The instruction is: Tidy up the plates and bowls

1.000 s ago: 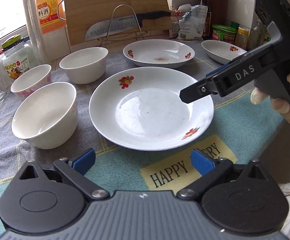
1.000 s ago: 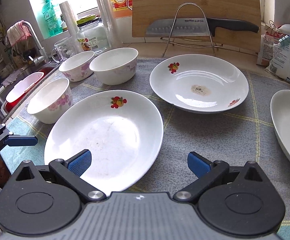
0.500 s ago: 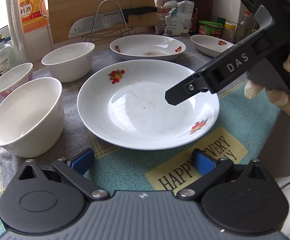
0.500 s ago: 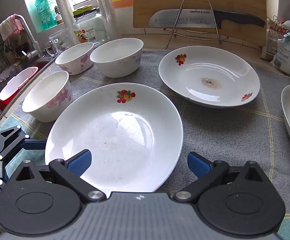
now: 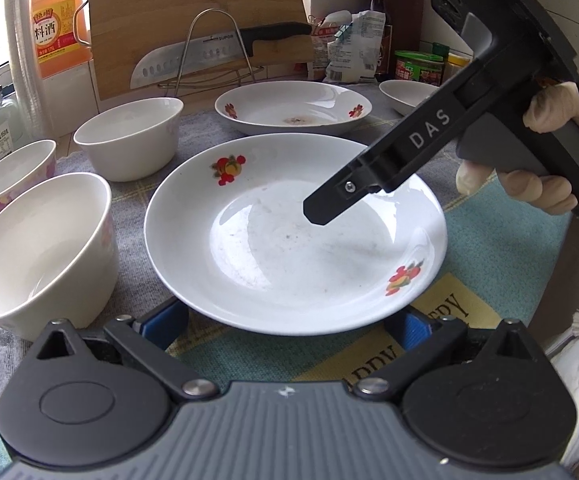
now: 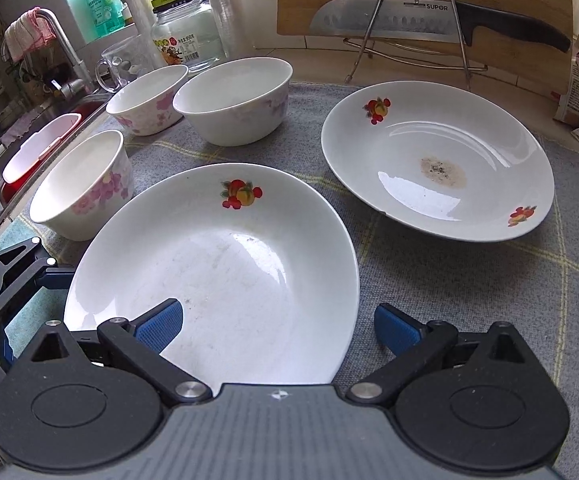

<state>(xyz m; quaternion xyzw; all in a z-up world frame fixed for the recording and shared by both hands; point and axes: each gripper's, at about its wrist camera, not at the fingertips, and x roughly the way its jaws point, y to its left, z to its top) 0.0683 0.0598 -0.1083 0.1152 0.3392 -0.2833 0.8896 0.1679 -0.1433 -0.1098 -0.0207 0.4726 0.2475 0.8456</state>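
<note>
The near plate (image 5: 295,240) lies flat on the surface dead ahead of the left hand-held gripper (image 5: 289,324), wide open and empty, rim between its fingers; the right hand-held gripper (image 6: 277,324), likewise open, hovers over the opposite rim.

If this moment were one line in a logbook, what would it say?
left claw: open, at near plate rim | right claw: open, over same plate | second plate, three bowls: untouched | nothing gripped
</note>
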